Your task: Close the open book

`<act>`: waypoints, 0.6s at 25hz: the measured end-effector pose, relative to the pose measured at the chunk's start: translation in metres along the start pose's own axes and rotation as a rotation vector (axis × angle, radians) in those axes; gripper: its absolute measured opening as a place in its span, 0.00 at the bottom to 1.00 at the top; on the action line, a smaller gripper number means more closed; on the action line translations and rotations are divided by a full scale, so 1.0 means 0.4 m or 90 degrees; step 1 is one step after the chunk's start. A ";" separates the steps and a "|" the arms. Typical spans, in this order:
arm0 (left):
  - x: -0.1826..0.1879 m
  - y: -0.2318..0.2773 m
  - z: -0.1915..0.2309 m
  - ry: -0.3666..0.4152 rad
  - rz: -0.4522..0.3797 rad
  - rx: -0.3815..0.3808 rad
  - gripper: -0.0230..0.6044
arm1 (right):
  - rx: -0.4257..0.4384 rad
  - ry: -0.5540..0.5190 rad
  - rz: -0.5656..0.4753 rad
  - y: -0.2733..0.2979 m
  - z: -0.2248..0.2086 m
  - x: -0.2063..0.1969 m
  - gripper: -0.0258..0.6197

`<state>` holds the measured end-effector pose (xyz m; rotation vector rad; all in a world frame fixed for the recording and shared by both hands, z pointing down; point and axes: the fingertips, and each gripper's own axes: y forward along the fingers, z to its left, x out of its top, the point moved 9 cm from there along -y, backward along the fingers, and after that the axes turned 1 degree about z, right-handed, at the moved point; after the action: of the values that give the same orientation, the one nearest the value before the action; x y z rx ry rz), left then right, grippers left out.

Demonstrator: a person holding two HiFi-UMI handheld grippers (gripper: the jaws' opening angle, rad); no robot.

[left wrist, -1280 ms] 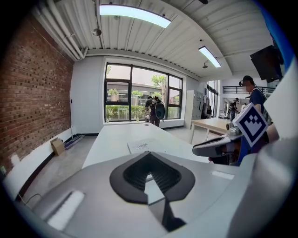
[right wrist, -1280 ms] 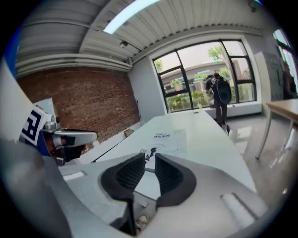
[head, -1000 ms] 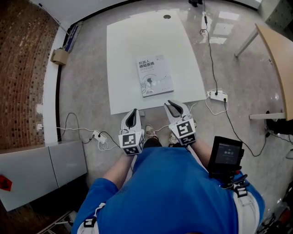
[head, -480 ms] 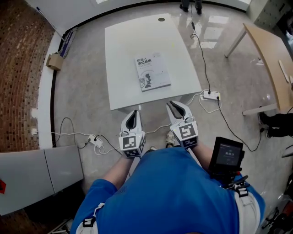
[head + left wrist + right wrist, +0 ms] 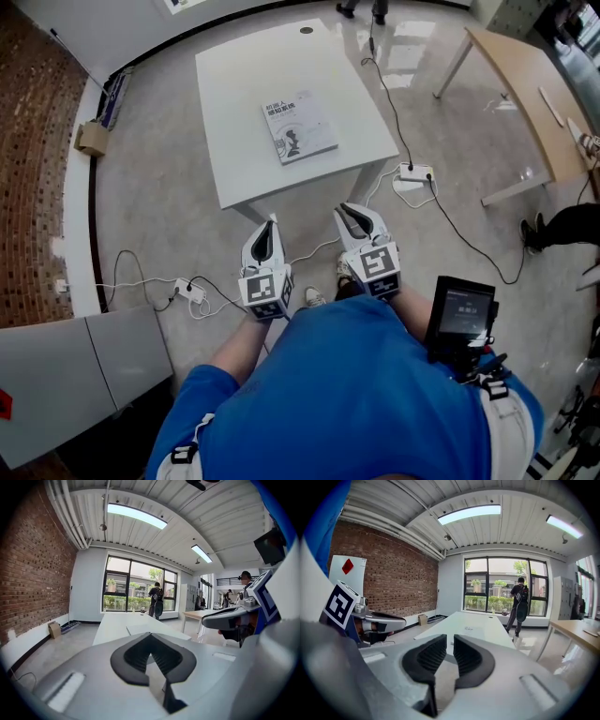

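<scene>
The print on the book (image 5: 298,127) is too small to read.

The left gripper (image 5: 269,230) and right gripper (image 5: 355,216) have drawn back from the white table (image 5: 234,141) (floor now shows between); the right one's empty jaws have been closing.

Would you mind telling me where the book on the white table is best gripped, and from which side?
Probably the near short edge of the book, approached low and level from the near side of the table. It lies flat and closed, cover up, so there is no raised face to pinch from above; one jaw must slide under the edge, the other press on the cover.
</scene>
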<state>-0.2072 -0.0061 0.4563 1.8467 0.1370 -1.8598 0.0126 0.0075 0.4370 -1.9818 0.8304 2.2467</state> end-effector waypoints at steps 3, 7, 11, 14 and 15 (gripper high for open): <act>-0.009 0.011 -0.011 -0.002 -0.004 -0.001 0.05 | 0.000 0.001 0.001 -0.003 -0.008 -0.016 0.11; -0.004 0.000 -0.026 0.003 -0.013 -0.001 0.05 | 0.001 0.006 -0.002 -0.017 -0.012 -0.023 0.10; -0.001 -0.014 -0.048 -0.003 -0.020 0.009 0.05 | 0.006 0.012 -0.005 -0.037 -0.025 -0.026 0.07; -0.012 -0.009 -0.060 -0.001 -0.025 0.013 0.05 | 0.001 0.015 -0.007 -0.042 -0.042 -0.044 0.05; -0.012 -0.009 -0.062 -0.002 -0.025 0.014 0.05 | 0.000 0.018 -0.006 -0.044 -0.046 -0.047 0.05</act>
<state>-0.1863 0.0086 0.4581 1.8690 0.1541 -1.8976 0.0395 0.0210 0.4474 -2.0173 0.8220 2.2191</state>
